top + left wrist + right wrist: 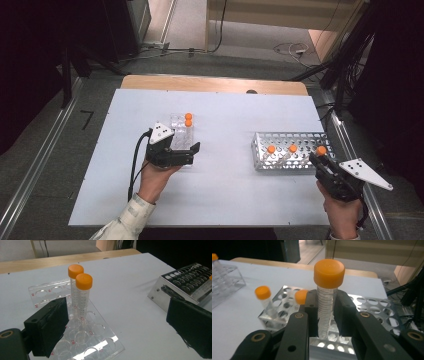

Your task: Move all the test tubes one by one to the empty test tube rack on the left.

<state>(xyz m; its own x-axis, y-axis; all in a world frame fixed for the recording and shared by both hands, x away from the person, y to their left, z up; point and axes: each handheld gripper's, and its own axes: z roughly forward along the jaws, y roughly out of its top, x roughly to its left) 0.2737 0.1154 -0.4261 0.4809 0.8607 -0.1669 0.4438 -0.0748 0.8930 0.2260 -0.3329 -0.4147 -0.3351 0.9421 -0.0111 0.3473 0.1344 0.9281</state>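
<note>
Two tubes (pixel 80 293) already stood in the clear rack (pixel 82 340), beside my wide-open, empty left claw (pixel 192 152). My right claw (pixel 325 315) gripped a third (pixel 327 302) above the metal rack (pixel 290 137), where two waited.

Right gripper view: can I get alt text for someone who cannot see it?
The right gripper is shut on an upright orange-capped tube, just above the metal rack. Two more capped tubes stand in that rack.
</note>
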